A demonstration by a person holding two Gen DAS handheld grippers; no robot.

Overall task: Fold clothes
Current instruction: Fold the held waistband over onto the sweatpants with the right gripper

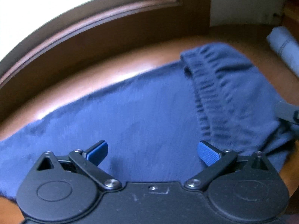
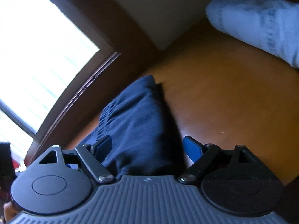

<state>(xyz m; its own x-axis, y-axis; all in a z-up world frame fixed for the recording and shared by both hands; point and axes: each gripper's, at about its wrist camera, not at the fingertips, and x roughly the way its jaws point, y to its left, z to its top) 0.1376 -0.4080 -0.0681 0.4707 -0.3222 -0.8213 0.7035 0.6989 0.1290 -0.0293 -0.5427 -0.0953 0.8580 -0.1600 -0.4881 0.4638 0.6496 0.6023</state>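
Nearest, in the left wrist view, left gripper (image 1: 152,154) spread wide over flat navy cloth, blue pads (image 1: 207,154) clear of it, nothing held. In the right wrist view, right gripper (image 2: 147,147) also parted, a bunched end of the navy trousers (image 1: 142,115) lying between its fingers; far-side pad seemingly against the cloth, near-side pad standing off it, so no grip yet. Trousers spread across the brown wooden table (image 2: 224,100), leg stretching left, gathered elastic waistband (image 1: 209,93) at the right end, partly doubled over. Likely step: taking hold of the waistband end to carry it over the leg. Risks from here: closing on only the top layer and dragging the lower one askew; pinching too little of the thick gathered band and letting it slip mid-fold; pulling with the left side unanchored and sliding the whole garment toward the table edge. Farther right, a pale blue rolled garment (image 2: 261,24) on the table, well apart from the trousers but within reach of a wide sweep. Beyond, a dark wooden window frame (image 1: 104,20) and bright window (image 2: 37,56), close behind the cloth's far edge.
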